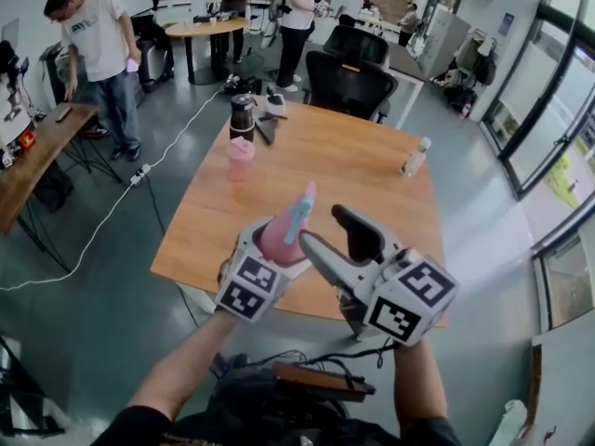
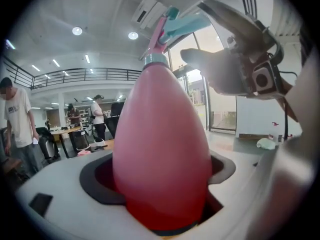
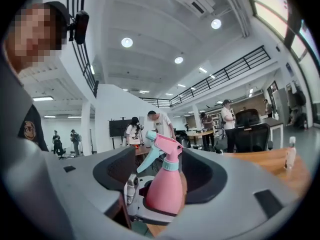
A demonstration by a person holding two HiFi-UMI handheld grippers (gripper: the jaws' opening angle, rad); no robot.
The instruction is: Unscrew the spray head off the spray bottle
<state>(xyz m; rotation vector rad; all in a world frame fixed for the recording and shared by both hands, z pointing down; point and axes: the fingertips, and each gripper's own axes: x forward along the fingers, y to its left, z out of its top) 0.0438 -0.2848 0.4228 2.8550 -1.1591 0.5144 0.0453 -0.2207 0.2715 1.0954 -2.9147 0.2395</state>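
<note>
A pink spray bottle (image 1: 277, 240) with a teal and pink spray head (image 1: 303, 209) is held over the near edge of the wooden table (image 1: 363, 170). My left gripper (image 1: 276, 249) is shut on the bottle's body; in the left gripper view the bottle (image 2: 160, 149) fills the gap between the jaws, its spray head (image 2: 172, 26) pointing up. My right gripper (image 1: 323, 229) stands open just right of the spray head, its jaws not touching it. The right gripper view has the bottle (image 3: 166, 191) and spray head (image 3: 161, 145) ahead between the wide jaws.
On the table's far side stand a pink cup (image 1: 241, 158), a dark bottle (image 1: 242, 116) and a small clear bottle (image 1: 415, 158). Black office chairs (image 1: 349, 82) sit beyond. A person (image 1: 98, 45) stands at the left by a desk; a cable (image 1: 121, 198) crosses the floor.
</note>
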